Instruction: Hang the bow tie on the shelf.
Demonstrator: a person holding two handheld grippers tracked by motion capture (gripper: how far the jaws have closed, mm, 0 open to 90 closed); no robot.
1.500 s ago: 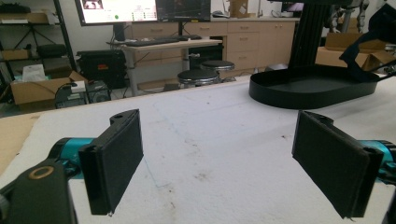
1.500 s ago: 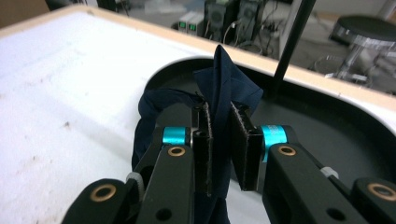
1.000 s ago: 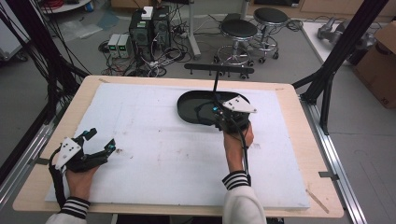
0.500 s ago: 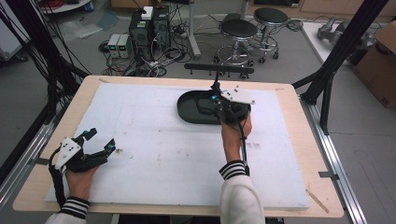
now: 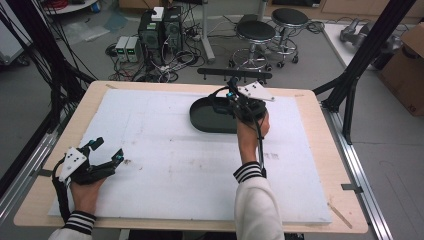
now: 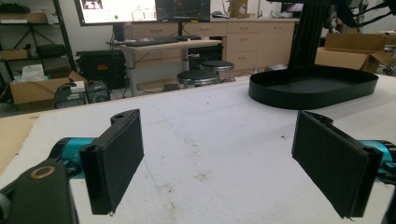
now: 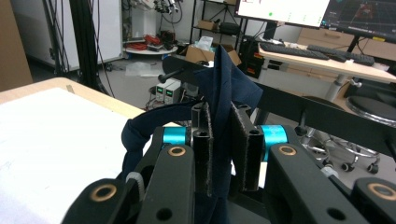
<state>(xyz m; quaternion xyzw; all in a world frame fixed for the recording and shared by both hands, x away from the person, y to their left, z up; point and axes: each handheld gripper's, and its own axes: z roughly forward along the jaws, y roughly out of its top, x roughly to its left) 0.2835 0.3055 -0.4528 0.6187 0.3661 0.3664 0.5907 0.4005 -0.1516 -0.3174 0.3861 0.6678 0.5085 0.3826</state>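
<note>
The right tool point(image 7: 219, 140) is clamped tight on a dark blue cloth point(image 7: 224, 84), which stands up between its pads and trails down over its left side. Lifting it cleanly calls for a steady, firm pinch and enough height for the hanging fabric to clear the black tray point(image 5: 212, 116) beneath. The left tool point(image 6: 219, 158) rests wide open and empty on the white surface point(image 5: 165, 170), well apart from the tray.
</note>
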